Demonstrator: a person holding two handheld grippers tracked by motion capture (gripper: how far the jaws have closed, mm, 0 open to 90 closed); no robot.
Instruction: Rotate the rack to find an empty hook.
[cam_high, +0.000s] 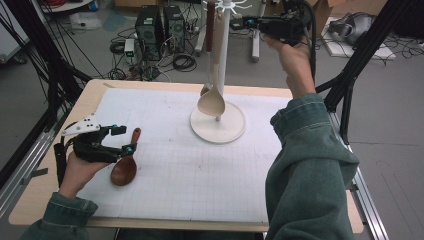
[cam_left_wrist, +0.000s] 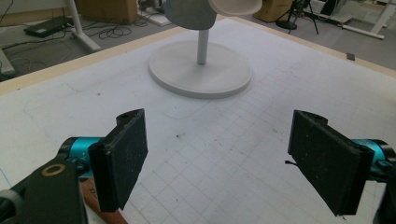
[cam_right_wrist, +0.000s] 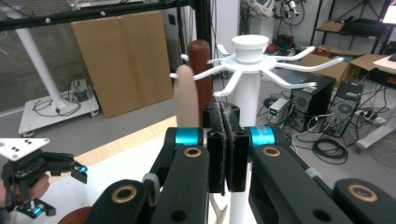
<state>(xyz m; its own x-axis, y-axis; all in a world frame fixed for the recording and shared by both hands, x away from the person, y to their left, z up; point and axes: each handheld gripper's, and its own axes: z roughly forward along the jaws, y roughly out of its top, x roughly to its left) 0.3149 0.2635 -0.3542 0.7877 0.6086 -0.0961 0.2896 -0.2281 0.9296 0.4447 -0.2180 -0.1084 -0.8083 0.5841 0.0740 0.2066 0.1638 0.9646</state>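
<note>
A white hook stand (cam_high: 218, 129) rises from the far middle of the mat. From its hooks hang a pale wooden spoon (cam_high: 211, 102) and a dark-handled metal spoon (cam_high: 210, 25). My right gripper (cam_high: 239, 23) is held high beside the stand's top, jaws shut with nothing between them; in the right gripper view the pale handle (cam_right_wrist: 187, 100) and dark handle (cam_right_wrist: 200, 65) hang just behind the right gripper (cam_right_wrist: 226, 116). My left gripper (cam_high: 125, 139) rests low at the mat's left, open and empty. A brown wooden spoon (cam_high: 123, 171) lies on the mat beside it, showing under one jaw (cam_left_wrist: 100, 210).
A white gridded mat (cam_high: 190, 175) covers the wooden table (cam_high: 30, 200). The stand's round base (cam_left_wrist: 201, 70) lies ahead of the left gripper (cam_left_wrist: 229, 158). Computer towers (cam_high: 159, 25) and cables sit on the floor beyond the table. Black frame legs (cam_high: 350, 85) stand at the right.
</note>
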